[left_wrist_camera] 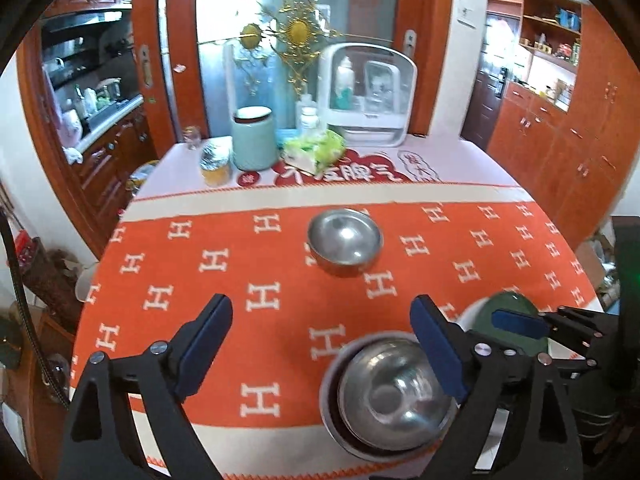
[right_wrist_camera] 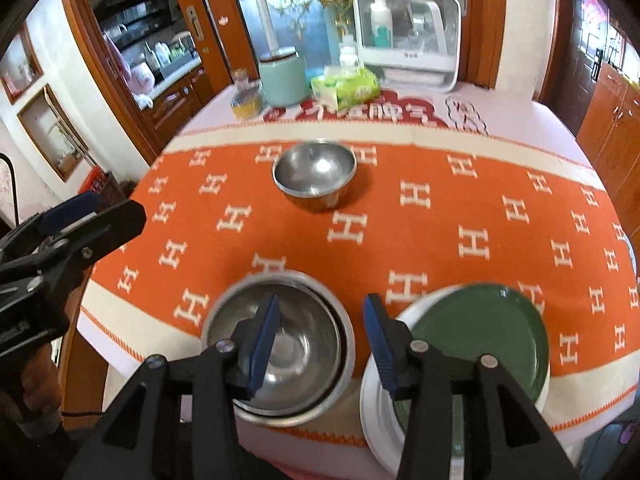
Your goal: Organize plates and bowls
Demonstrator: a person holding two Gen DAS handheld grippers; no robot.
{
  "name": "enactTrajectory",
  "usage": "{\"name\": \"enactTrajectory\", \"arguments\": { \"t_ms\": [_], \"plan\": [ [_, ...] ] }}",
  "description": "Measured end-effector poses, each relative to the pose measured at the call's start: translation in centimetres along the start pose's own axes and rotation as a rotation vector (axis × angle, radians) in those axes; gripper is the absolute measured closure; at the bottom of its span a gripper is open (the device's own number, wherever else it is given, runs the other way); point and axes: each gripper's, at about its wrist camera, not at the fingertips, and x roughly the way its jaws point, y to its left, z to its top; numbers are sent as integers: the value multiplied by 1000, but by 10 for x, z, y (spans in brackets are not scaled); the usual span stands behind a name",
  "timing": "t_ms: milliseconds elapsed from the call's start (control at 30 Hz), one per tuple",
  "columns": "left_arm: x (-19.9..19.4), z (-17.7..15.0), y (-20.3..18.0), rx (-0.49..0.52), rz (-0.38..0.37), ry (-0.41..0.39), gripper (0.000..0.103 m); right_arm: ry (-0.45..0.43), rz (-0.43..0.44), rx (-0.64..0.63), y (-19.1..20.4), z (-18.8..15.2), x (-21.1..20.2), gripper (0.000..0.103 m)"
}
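Two steel bowls sit nested (right_wrist_camera: 304, 340) near the table's front edge; the same stack (left_wrist_camera: 392, 396) shows in the left wrist view. A single steel bowl (right_wrist_camera: 316, 172) (left_wrist_camera: 344, 240) stands alone farther back on the orange cloth. A green plate (right_wrist_camera: 480, 336) (left_wrist_camera: 512, 304) lies on a white plate (right_wrist_camera: 376, 412) to the right of the stack. My right gripper (right_wrist_camera: 322, 302) hangs open above the stack's right rim, holding nothing. My left gripper (left_wrist_camera: 320, 308) is wide open above the cloth, left of the stack, with nothing in it.
At the back of the table (right_wrist_camera: 520, 120) stand a mint-green jar (right_wrist_camera: 282, 80), a tissue pack (right_wrist_camera: 346, 88), a foil-topped jar (right_wrist_camera: 246, 104) and a white storage box (right_wrist_camera: 408, 36). The table's front and left edges are close. Wooden cabinets (left_wrist_camera: 560, 152) line the right.
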Motion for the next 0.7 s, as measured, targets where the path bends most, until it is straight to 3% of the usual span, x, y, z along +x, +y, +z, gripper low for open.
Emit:
{"name": "enactTrajectory", "arguments": {
  "t_ms": [267,400,700],
  "plan": [
    [22,26,16,-39,56,19,13,-115,15,-43,-1,33,5,52],
    [39,37,20,-56,86,32,13,-119,17,-40,-7,49,17,47],
    [104,59,22,-89,105,124,13,-131,22,-32,-24,81,54,47]
  ]
}}
